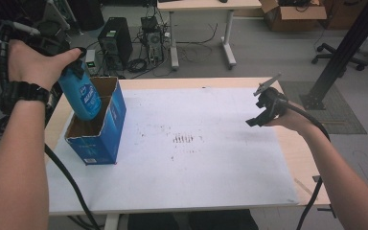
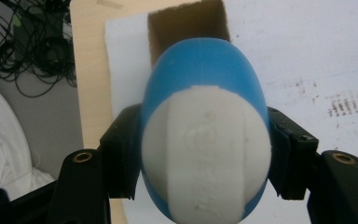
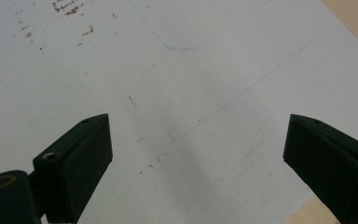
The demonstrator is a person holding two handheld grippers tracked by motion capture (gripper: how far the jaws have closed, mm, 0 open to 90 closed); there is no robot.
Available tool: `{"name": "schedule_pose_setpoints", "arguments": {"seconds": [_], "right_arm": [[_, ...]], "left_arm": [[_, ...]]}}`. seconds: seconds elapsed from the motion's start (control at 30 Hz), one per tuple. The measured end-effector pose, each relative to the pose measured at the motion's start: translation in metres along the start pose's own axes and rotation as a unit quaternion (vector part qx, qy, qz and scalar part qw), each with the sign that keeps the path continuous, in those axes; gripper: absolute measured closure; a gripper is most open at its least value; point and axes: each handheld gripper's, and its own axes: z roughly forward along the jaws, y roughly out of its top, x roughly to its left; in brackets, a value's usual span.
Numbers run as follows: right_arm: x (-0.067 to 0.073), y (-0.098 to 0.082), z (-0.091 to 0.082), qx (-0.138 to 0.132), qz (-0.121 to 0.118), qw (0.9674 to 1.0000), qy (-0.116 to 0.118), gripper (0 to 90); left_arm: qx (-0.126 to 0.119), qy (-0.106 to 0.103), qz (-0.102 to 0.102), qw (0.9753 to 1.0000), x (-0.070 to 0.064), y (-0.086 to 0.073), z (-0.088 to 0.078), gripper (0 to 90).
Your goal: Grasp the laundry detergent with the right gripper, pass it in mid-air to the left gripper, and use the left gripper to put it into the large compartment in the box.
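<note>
Left tool (image 2: 205,154) was clamped on the blue bottle (image 1: 81,96), its jaws pressed to either side near the white end; the bottle hung tilted below the tool, its lower part inside the open blue box (image 1: 98,132). Right tool (image 3: 198,154) stood wide and empty over the white sheet (image 3: 191,84) on the table (image 1: 297,153), well apart from the left tool.

— What sort of place is this?
— A lab or workroom, by the look of it: a computer tower (image 1: 115,42) and tangled cables (image 1: 143,61) on a grey floor (image 1: 268,52).
— Anything else?
— A second bench (image 1: 206,5) behind, an open cardboard carton (image 1: 292,14), an office chair's wheeled base (image 1: 340,55), and a white sheet (image 1: 211,163) over the wooden bench (image 1: 297,153).
</note>
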Motion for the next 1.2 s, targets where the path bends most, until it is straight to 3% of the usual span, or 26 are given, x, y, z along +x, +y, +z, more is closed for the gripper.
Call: {"name": "schedule_pose_setpoints", "arguments": {"seconds": [0.73, 1.2], "right_arm": [[0.0, -0.001, -0.002, -0.009, -0.005, 0.9999, -0.004, 8.6], [0.001, -0.004, 0.002, -0.005, -0.007, 1.0, -0.003, 8.6]], "left_arm": [[0.032, -0.009, -0.022, 0.9992, 0.001, -0.033, 0.087, 38.2], [0.044, -0.018, -0.026, 0.9985, -0.003, -0.043, 0.121, 38.2]]}}
